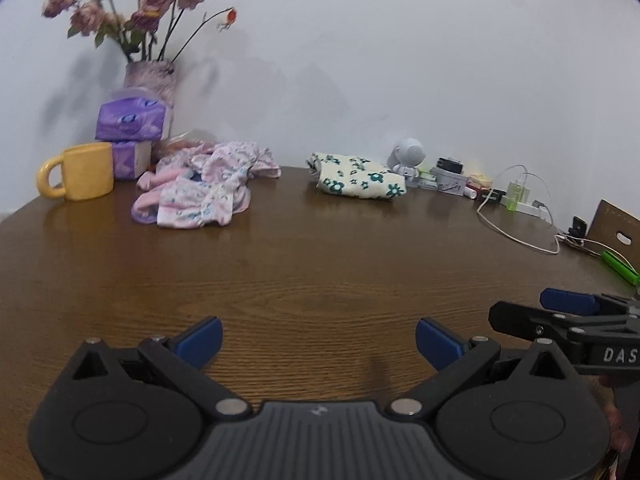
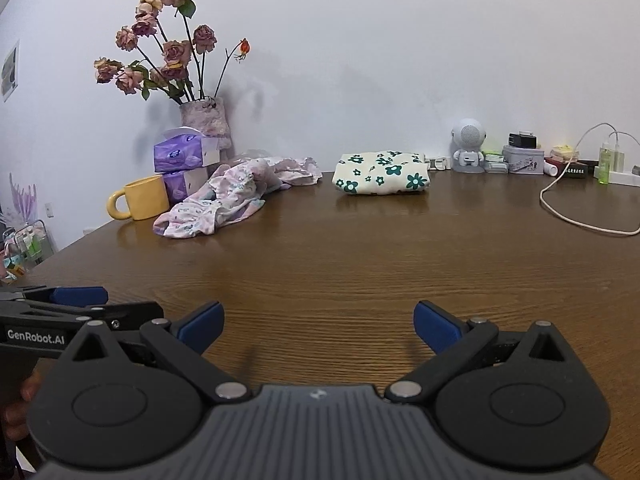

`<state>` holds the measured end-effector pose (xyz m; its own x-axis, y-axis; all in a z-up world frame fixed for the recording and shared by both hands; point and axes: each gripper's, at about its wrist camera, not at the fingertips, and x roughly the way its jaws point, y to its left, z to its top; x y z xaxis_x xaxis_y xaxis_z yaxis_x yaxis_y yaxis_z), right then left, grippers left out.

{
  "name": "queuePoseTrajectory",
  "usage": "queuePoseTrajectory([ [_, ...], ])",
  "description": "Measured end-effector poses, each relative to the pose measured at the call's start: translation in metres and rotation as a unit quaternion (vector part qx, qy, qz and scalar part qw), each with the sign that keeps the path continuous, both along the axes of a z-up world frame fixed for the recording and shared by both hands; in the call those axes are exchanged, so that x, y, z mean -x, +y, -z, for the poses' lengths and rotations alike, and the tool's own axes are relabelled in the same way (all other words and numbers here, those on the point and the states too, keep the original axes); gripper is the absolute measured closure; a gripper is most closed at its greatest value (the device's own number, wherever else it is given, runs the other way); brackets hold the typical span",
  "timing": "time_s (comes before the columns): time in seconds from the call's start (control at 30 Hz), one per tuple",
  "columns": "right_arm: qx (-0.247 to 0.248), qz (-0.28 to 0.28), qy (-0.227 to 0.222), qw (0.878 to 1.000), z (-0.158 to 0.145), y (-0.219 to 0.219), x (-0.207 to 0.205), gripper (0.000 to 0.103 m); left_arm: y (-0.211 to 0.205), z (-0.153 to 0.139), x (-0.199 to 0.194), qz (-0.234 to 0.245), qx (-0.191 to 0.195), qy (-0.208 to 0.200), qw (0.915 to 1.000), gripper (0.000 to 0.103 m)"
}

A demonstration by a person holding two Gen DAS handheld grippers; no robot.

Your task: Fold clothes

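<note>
A crumpled pink and white patterned garment [image 1: 200, 184] [image 2: 236, 196] lies in a heap at the far left of the brown wooden table [image 1: 320, 264] [image 2: 360, 248]. To its right rests a folded cream garment with green flowers [image 1: 356, 178] [image 2: 382, 178]. My left gripper [image 1: 319, 340] hovers open over the near table, nothing between its blue fingertips. My right gripper [image 2: 318, 326] is open and empty too, level with it. Each gripper shows at the edge of the other's view, the right gripper [image 1: 568, 312] and the left gripper [image 2: 76, 308].
A yellow mug [image 1: 78, 172] [image 2: 138, 198], purple tissue packs [image 1: 128, 124] [image 2: 184, 156] and a vase of dried roses [image 2: 204, 120] stand at the back left. A small white robot figure [image 2: 468, 148], tins, bottles and a white cable [image 2: 580, 216] line the back right.
</note>
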<state>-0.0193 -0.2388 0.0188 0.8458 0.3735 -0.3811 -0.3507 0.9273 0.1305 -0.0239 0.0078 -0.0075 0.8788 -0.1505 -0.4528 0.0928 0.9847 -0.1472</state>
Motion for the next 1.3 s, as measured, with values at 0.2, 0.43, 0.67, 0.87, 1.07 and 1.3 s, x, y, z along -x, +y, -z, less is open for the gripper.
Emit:
queuePoseTrajectory([
  [0.2,-0.003,-0.001,0.008,1.0,0.0008,-0.0001,-0.0031,0.0,-0.0013,0.0022,-0.0054,0.005,0.004,0.02,0.9998,0.0],
  [0.43,0.004,0.01,0.018,1.0,0.0011,0.0015,-0.0048,0.0,-0.0008,0.0038,-0.0068,-0.002,0.008,0.028,0.9996,0.0],
  [0.67,0.012,0.012,0.02,1.0,0.0011,0.0033,-0.0039,0.0,-0.0001,0.0039,-0.0055,-0.001,0.012,0.024,0.9996,0.0],
  [0.87,0.019,0.014,0.021,0.999,0.0006,0.0054,-0.0025,0.0,0.0005,0.0036,-0.0046,-0.001,0.015,0.021,0.9996,0.0],
  [1.07,0.019,0.014,0.022,0.999,0.0008,0.0054,-0.0035,0.0,0.0006,0.0036,-0.0052,-0.001,0.017,0.024,0.9996,0.0],
  [1.3,0.017,0.013,0.023,0.999,0.0017,0.0038,-0.0053,0.0,0.0004,0.0039,-0.0058,-0.002,0.018,0.027,0.9995,0.0],
])
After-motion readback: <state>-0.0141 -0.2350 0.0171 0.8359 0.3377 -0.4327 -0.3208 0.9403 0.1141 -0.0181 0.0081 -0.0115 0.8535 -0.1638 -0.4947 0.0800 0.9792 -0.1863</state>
